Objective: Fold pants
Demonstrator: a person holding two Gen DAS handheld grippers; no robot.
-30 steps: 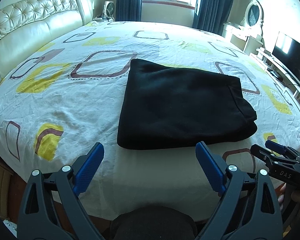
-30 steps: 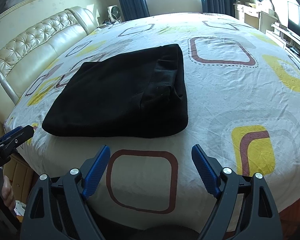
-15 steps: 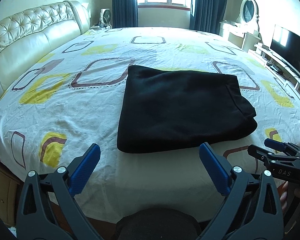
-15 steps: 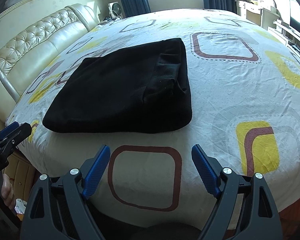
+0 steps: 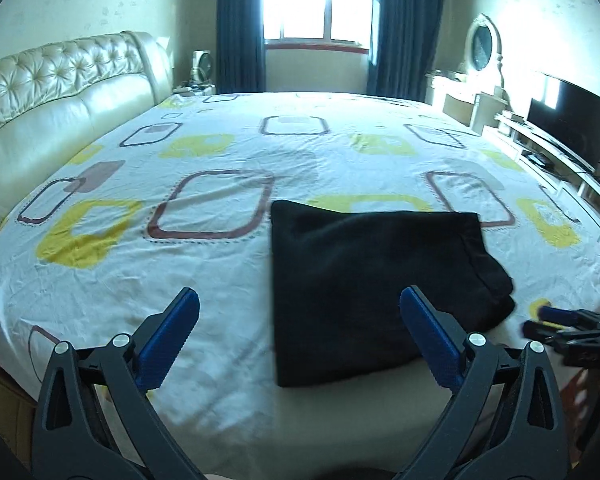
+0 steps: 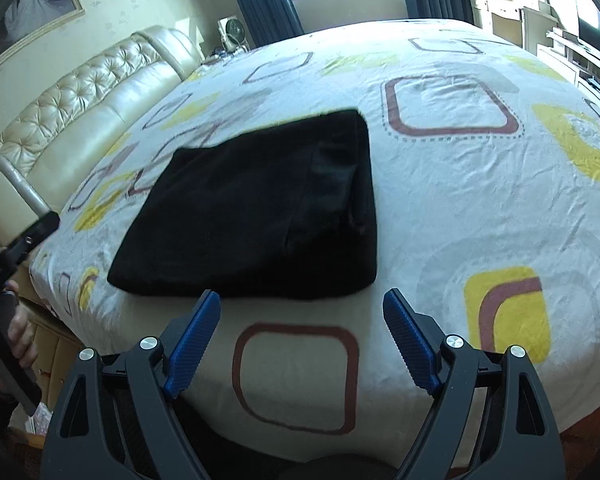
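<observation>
Jaws on both tools stand spread with nothing between them: the left gripper (image 5: pixel 300 316) holds its blue ribbed pads wide apart over the near edge of the bed, and the right gripper (image 6: pixel 302 318) does the same from its own side, its pads apart above a brown rounded square printed on the sheet. Neither touches the cloth. The black folded pants (image 5: pixel 380 280) lie flat on the white bedsheet patterned with yellow and brown squares (image 5: pixel 220 280), near the edge closest to the person and well apart from the cream tufted leather headboard (image 5: pixel 60 92). They form a compact, roughly rectangular packet with straight sides; from the right wrist view (image 6: pixel 260 208) a thicker band, probably the waistband or a stacked layer, shows along the packet's right side, and the corners look tidy. Judging by this shape, the folding itself appears complete, or very nearly so. What could remain is at most one more fold to make the packet smaller, or a light smoothing of the bulging right-hand corner; the pictures cannot settle whether that is intended.
</observation>
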